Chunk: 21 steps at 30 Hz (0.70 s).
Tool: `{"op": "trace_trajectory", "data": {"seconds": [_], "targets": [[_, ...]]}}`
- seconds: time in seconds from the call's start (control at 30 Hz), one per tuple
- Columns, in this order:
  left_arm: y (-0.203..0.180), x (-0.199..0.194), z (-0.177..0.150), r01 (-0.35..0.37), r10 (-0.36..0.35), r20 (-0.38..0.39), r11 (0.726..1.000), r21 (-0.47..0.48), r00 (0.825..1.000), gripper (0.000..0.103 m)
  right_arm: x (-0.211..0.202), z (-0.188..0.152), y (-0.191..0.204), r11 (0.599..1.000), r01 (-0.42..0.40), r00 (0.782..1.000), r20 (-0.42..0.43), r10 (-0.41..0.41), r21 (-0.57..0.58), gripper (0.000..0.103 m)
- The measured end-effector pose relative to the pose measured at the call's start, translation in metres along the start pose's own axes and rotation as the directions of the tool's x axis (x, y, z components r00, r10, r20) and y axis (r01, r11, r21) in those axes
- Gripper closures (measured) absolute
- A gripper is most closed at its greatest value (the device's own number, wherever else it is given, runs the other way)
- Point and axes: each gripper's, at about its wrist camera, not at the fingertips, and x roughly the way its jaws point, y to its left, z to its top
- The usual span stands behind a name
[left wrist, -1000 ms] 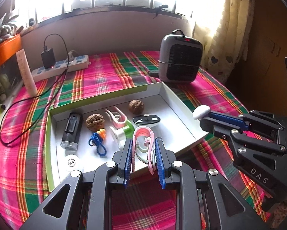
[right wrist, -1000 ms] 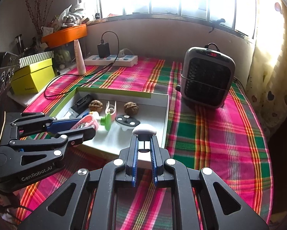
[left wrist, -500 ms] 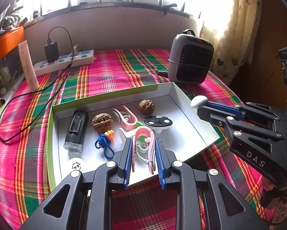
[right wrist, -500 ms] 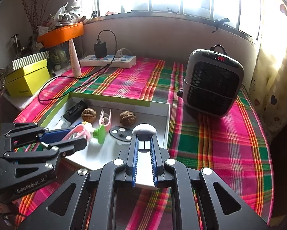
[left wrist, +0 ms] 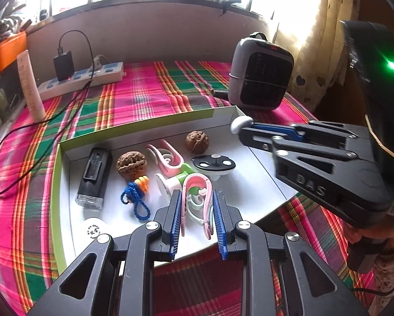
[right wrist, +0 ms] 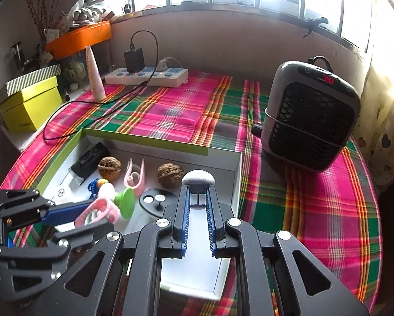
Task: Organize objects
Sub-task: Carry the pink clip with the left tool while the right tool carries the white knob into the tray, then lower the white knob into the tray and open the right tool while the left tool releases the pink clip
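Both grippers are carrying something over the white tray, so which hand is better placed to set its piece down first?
Probably left. The left gripper holds the pink clip low over bare tray floor. The right gripper, shut on a white knob, hangs near the tray's right wall beside a walnut.

1. Pink clip (left wrist: pixel 197 200) is clamped between the left tool's (left wrist: pixel 197 205) blue pads, above the box.
2. White mushroom-shaped knob (right wrist: pixel 198 179) is pinched at the right tool's (right wrist: pixel 198 197) tips.
3. Shallow white box (left wrist: pixel 262 173) holds two walnuts (left wrist: pixel 131 162), a black device (left wrist: pixel 93 176) and a blue cord (left wrist: pixel 135 202).

L gripper (left wrist: pixel 197 197) angled down, jaws clamped on a load; R gripper (right wrist: pixel 198 184) angled down, jaws pinched tight.
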Motion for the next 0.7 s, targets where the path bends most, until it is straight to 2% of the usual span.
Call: {"op": "trace_trajectory", "data": {"seconds": [0.7], "targets": [[-0.011,0.021,0.004,0.02,-0.019,-0.042,1.0,0.017,0.999,0.082,0.027,0.005,-0.004,1.0,-0.023,0.998,-0.064,0.022,-0.008,0.09]]}}
